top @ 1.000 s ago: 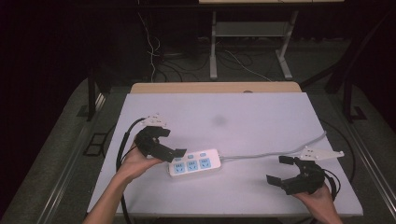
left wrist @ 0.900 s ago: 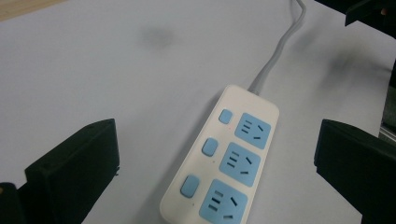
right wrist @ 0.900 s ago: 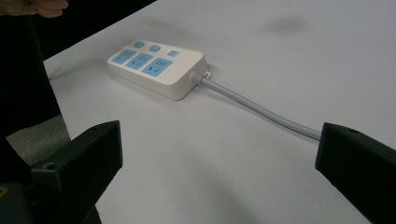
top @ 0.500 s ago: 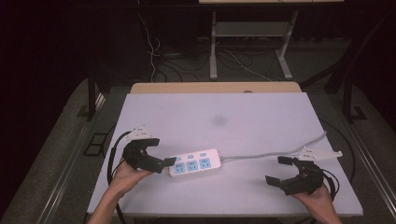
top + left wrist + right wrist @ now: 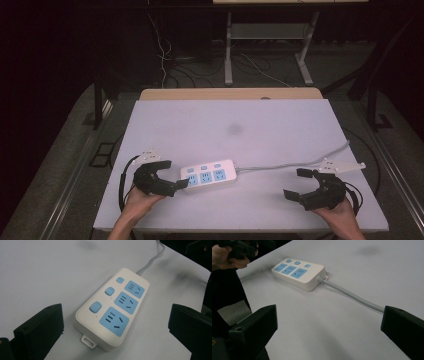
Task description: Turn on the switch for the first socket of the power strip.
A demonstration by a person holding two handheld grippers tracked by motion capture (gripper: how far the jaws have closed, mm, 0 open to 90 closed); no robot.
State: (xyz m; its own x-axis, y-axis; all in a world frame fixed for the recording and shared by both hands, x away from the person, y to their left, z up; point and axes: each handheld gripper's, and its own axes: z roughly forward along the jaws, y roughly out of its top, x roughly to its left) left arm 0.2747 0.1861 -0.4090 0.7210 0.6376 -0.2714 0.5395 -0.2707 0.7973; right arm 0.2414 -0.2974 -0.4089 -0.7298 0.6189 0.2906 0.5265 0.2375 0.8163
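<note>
High view first: we see a white plastic power strip with three blue sockets and three blue buttons [image 5: 207, 176] lying flat on the white table [image 5: 240, 120], toward the near left part of the tabletop. Its grey round cable [image 5: 295, 163] leaves the strip's right end and runs across the table to the right edge. A faint dark smudge [image 5: 233, 129] marks the table farther back.

Our left gripper [image 5: 176, 175] sits just beside the strip's left end, its jaws spread wide, with the nearer jaw tip touching or almost touching the strip's near left corner; we cannot tell which. From the left gripper view, the strip [image 5: 112, 308] lies ahead between the two black jaws, gripped by neither, its small mounting tab pointing toward the camera.

Our right gripper [image 5: 303, 183] rests at the near right of the table, well apart from the strip, and its jaws are likewise parted with nothing between them. In the right gripper view, the strip [image 5: 298, 271] lies far ahead to the left, and the cable [image 5: 352, 294] runs toward the right-hand jaw.

Compared with one second ago, we find the left gripper lower and closer to the person, now level with the strip's end rather than above it. The strip, cable and right gripper have stayed put.
</note>
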